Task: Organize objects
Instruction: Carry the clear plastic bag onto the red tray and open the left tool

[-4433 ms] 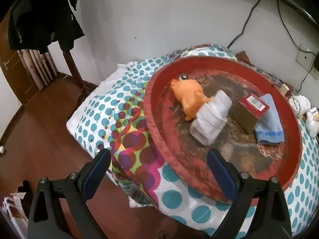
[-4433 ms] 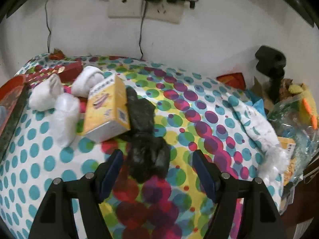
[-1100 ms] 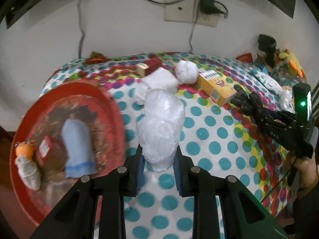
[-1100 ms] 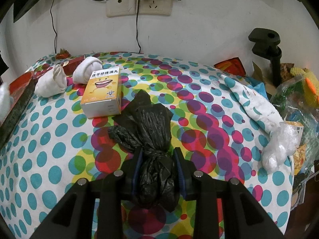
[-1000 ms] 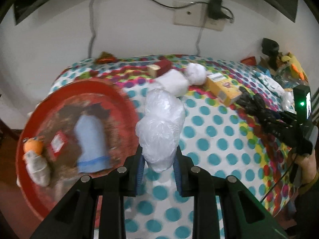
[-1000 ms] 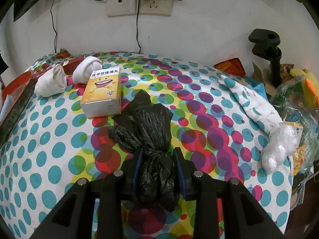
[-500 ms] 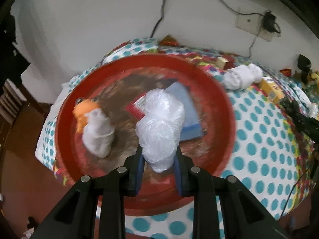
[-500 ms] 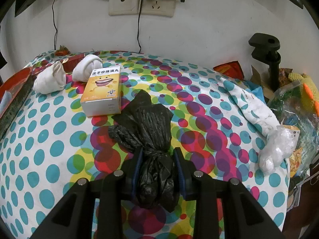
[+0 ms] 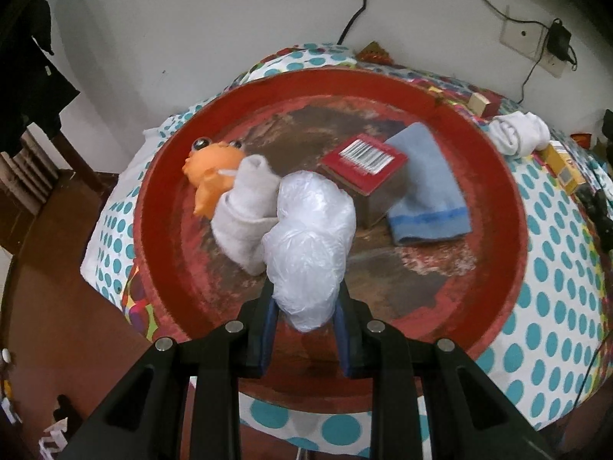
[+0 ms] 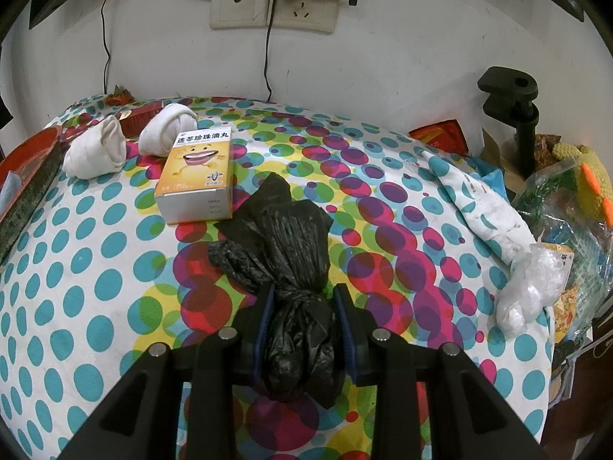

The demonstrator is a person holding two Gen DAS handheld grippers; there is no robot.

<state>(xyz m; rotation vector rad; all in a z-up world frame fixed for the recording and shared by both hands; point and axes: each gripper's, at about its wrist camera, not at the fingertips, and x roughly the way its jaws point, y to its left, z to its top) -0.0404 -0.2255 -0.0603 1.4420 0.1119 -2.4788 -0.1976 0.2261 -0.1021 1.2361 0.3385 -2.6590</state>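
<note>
My left gripper (image 9: 305, 303) is shut on a knotted white plastic bag (image 9: 309, 245) and holds it over the round red tray (image 9: 498, 176). In the tray lie an orange toy (image 9: 210, 168), a grey rolled sock (image 9: 245, 211), a red box (image 9: 364, 161) and a blue cloth (image 9: 425, 191). My right gripper (image 10: 302, 303) is shut on a knotted black plastic bag (image 10: 287, 253) over the dotted tablecloth (image 10: 95, 268). An orange medicine box (image 10: 199, 172) and two white sock rolls (image 10: 95, 149) lie beyond it.
A small red box (image 10: 141, 117) lies by the wall. Another white plastic bag (image 10: 532, 287), a black clamp (image 10: 509, 103) and a bag of clutter (image 10: 574, 199) sit at the right edge. Wall sockets with cables hang above. Wooden floor lies left of the table.
My left gripper has carried the white bag from over the tablecloth leftwards to above the red tray, then closer in. My right gripper has stayed shut on the black bag, nearly still.
</note>
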